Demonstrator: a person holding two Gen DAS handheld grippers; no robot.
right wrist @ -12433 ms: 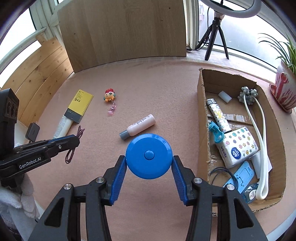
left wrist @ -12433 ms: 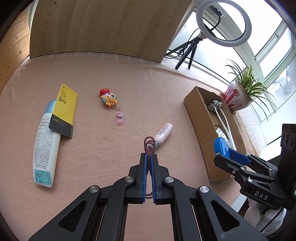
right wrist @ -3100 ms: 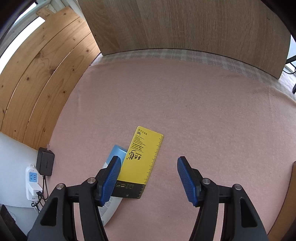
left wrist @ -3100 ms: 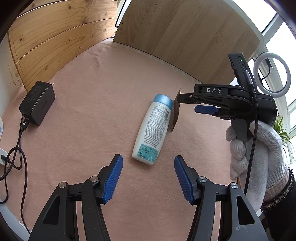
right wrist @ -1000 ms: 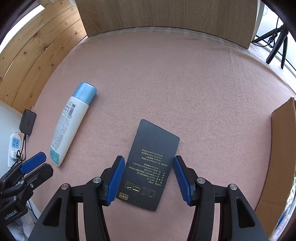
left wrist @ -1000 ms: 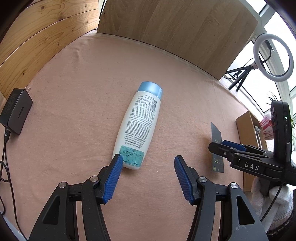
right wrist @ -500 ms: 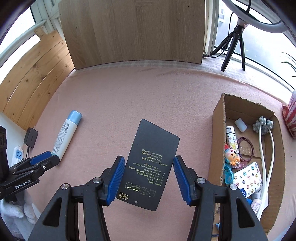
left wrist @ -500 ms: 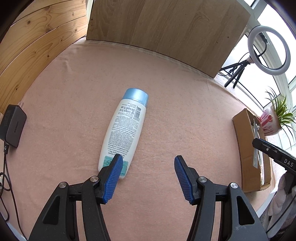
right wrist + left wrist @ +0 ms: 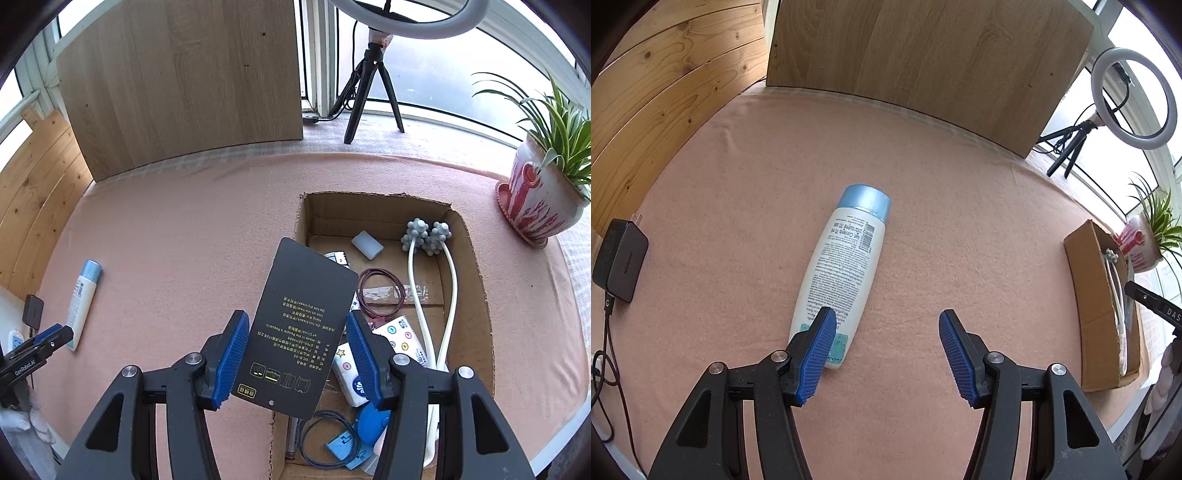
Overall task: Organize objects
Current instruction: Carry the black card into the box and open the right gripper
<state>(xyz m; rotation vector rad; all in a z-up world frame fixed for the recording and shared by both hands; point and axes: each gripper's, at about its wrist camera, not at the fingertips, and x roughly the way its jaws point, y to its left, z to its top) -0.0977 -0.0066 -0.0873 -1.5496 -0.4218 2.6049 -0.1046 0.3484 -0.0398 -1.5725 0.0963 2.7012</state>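
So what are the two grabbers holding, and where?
The right hand-held gripper pinches the black card by its long side edges. The left hand-held gripper holds nothing.

This looks like a sunroom or closed balcony in a home. Far ahead of the fingers are large bright windows (image 9: 424, 74), a green plant in a red-and-white pot (image 9: 539, 199), a white ring light on a black tripod (image 9: 1132, 99), and pine-board walls (image 9: 665, 92).

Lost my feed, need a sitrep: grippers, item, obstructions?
Right gripper shut on black card, above cardboard box. Left gripper open, empty, over lotion bottle. Nothing in the way.
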